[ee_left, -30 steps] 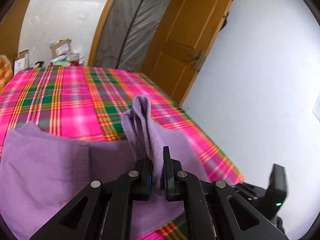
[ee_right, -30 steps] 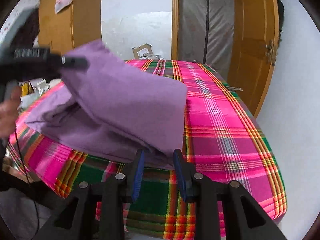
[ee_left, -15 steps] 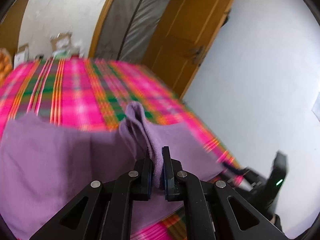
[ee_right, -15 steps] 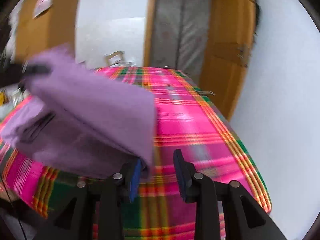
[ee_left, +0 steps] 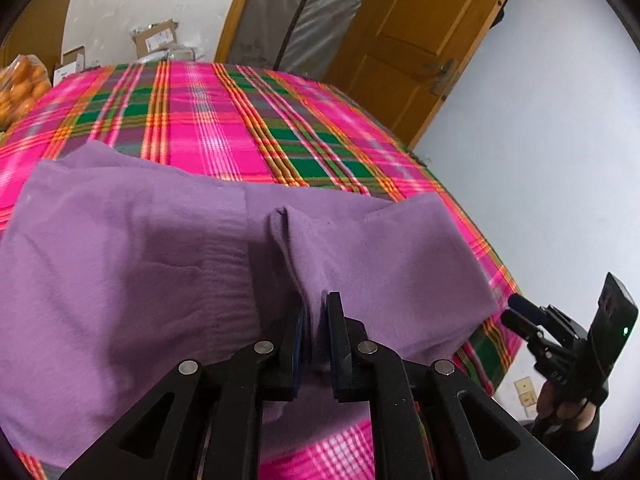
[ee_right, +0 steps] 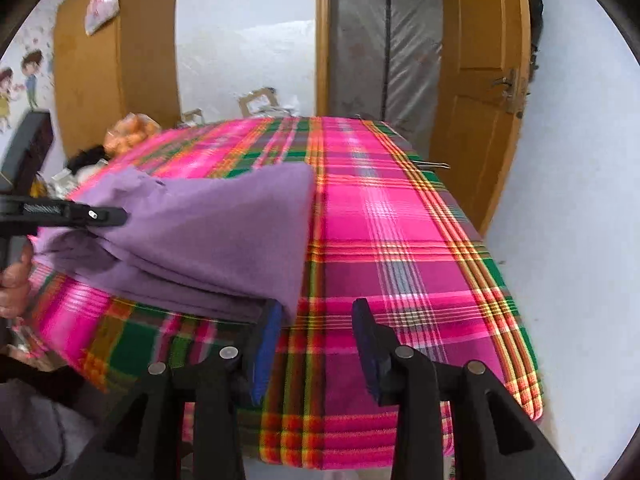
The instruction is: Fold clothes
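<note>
Left gripper [ee_left: 317, 320] pinching a raised fold of purple cloth [ee_left: 140, 264]. Right gripper [ee_right: 314, 334] spread, beside cloth corner, over plaid table [ee_right: 400, 220].

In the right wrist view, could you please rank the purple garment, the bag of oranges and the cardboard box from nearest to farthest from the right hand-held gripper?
From the right hand-held gripper:
1. Purple garment, just left of its fingers.
2. Bag of oranges, far left table edge.
3. Cardboard box, beyond the table's far end.

Soft, even daylight, no glare. Fisheye bends door [ee_right: 476, 92] and walls at black-cornered edges. Slight motion blur on the cloth [ee_right: 400, 220].
</note>
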